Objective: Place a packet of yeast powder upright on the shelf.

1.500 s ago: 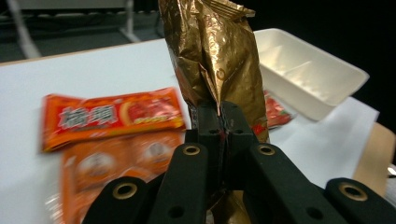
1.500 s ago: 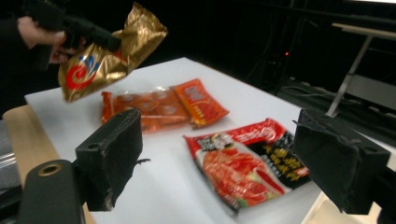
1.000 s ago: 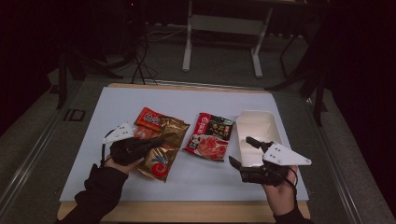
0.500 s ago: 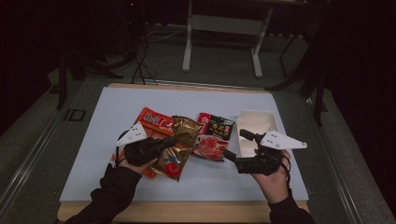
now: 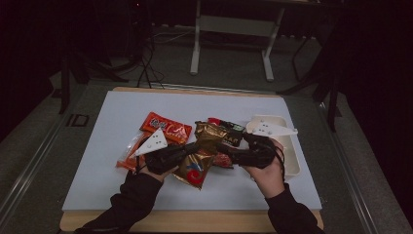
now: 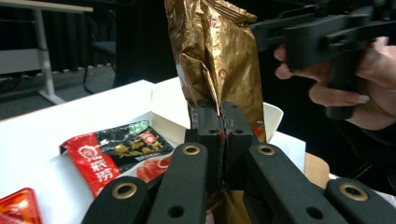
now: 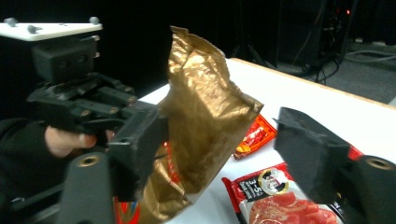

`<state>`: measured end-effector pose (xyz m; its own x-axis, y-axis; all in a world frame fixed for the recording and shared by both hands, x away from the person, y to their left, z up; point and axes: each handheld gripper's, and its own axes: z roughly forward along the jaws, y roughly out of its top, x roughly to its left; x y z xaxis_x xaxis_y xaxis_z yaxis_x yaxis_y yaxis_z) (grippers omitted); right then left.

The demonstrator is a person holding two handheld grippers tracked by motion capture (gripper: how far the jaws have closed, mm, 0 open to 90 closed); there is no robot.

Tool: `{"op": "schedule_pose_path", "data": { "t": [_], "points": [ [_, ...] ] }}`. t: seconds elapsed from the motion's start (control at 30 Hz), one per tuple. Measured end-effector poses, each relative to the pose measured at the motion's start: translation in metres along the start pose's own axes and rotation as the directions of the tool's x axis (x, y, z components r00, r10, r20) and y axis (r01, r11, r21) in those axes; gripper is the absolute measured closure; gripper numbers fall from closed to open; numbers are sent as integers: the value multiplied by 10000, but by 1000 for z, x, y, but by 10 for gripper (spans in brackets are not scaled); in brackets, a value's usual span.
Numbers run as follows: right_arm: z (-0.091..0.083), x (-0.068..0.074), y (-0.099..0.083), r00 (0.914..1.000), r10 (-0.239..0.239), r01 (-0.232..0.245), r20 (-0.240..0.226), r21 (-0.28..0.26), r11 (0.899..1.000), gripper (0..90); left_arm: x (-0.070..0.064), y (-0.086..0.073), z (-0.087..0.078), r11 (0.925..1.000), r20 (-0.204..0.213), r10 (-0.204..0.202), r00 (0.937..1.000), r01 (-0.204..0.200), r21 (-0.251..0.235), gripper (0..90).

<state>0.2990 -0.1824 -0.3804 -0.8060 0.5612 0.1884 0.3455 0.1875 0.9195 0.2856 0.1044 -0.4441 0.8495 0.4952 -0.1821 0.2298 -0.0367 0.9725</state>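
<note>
the red and black packet [image 7: 280, 196] on the table carries "3-5" in a round badge, read in the right gripper view. its large chinese characters [image 6: 119, 154] show in the left gripper view, too unclear to read. "id" [image 5: 78, 120] is marked beside the table.

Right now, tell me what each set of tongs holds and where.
Left tongs clamp the crinkled gold foil packet at its lower middle; right tongs, open, hold nothing.

The room is dim and its background almost black. Light falls from above on the white table [image 5: 97, 146]. The gold bag [image 6: 219, 56] between the jaws shows glare; the near jaws look blurred.
</note>
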Motion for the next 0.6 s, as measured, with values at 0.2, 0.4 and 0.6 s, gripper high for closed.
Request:
{"op": "schedule_pose_path", "data": {
  "t": [0.2, 0.4, 0.6],
  "points": [
    [5, -4, 0, 9996, -23, 30, -267, 290, 9996, 622, -1, -6, 5, 10000, 50, 15, 10000, -15, 47, 885],
    [3, -7, 3, 9970, -182, 238, -756, 735, 9970, 850, 6, -10, 7, 9975, 443, -512, 9977, 490, 509, 878],
    [1, -4, 8, 9915, -291, 407, -1264, 905, 9951, 878, 6, -10, 7, 9964, 728, -530, 9959, 479, 699, 871]
  ]
}}
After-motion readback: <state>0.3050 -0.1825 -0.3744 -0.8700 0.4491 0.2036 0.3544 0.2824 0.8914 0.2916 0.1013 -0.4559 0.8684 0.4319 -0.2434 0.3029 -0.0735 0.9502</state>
